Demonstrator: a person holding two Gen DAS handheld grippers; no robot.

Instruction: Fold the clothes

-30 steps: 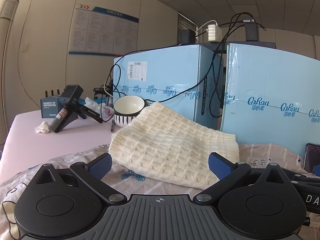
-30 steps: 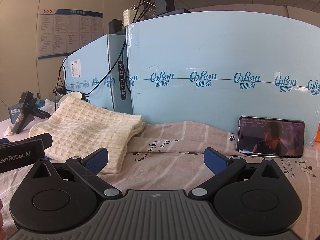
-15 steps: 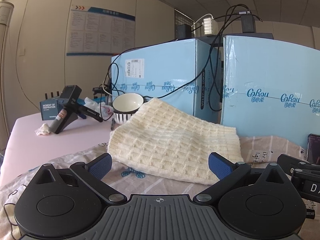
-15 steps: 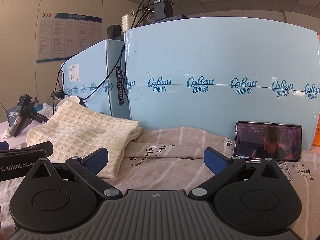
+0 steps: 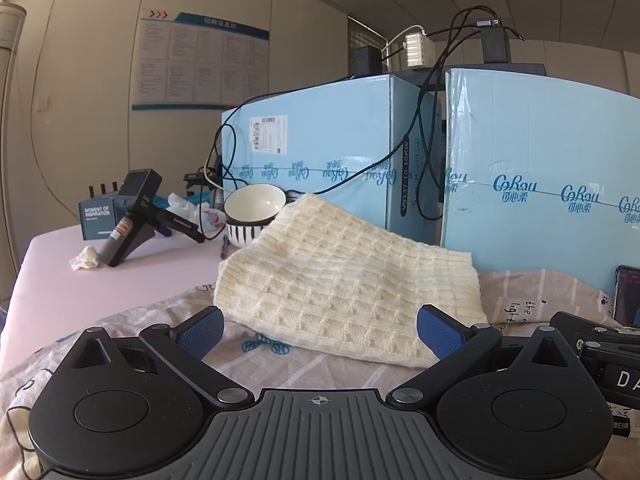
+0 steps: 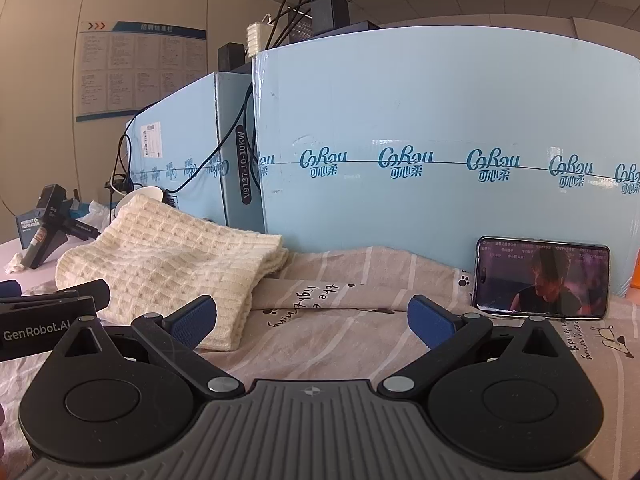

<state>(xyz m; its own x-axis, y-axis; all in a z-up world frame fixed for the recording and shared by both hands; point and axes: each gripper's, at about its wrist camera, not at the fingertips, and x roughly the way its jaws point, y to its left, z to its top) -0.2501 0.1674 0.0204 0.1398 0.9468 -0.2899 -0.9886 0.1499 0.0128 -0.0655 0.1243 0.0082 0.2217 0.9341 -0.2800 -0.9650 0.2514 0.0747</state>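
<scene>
A cream knitted sweater [image 5: 344, 280] lies folded on the striped, printed bedsheet [image 5: 304, 364], its far end leaning up against a bowl. It also shows in the right wrist view [image 6: 168, 264], left of centre. My left gripper [image 5: 320, 330] is open and empty, just in front of the sweater's near edge. My right gripper [image 6: 312, 320] is open and empty, to the right of the sweater over the sheet [image 6: 344, 308]. The left gripper's body shows at the left edge of the right wrist view [image 6: 44, 320].
Two big light-blue cartons [image 5: 528, 200] stand close behind the sweater. A phone [image 6: 542, 278] with a video playing leans on the right carton. A white bowl [image 5: 254, 210], a black handheld device [image 5: 134, 216], a crumpled tissue [image 5: 85, 259] and a small blue box [image 5: 98, 218] sit at the far left.
Both grippers have drawn back slightly and the views have tilted up a little. The sweater has not moved. Both stay open.
</scene>
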